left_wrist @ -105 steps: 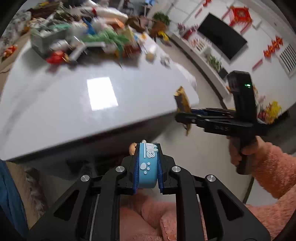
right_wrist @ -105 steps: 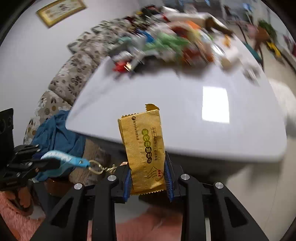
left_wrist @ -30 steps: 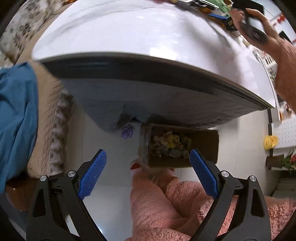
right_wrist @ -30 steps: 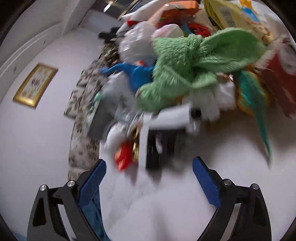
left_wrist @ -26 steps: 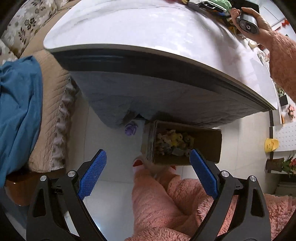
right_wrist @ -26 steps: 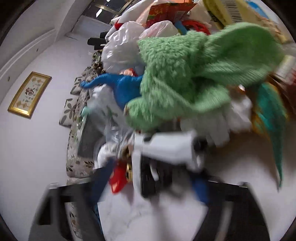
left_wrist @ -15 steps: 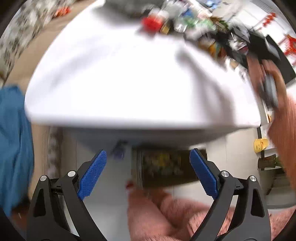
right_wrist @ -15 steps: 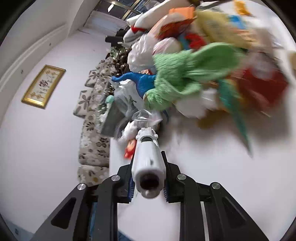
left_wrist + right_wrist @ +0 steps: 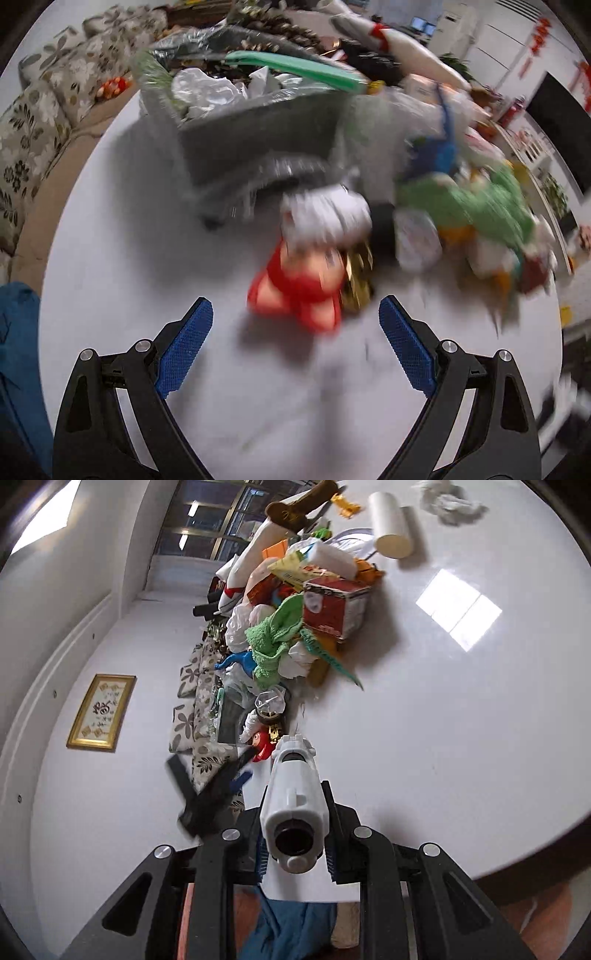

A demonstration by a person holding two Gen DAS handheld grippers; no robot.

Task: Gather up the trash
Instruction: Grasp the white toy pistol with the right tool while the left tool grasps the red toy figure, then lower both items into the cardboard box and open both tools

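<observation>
My right gripper (image 9: 295, 834) clamps a white toy gun (image 9: 294, 805), muzzle facing camera, above the white table (image 9: 443, 738), clutter pile (image 9: 295, 627) beyond.

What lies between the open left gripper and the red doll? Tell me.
Only bare white tabletop separates the left gripper from the red doll, seen in the left wrist view.

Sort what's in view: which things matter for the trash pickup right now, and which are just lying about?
In play:
right gripper shut on white toy gun
left gripper open, near red figurine

Lying about:
green cloth
red box
paper roll
framed picture
</observation>
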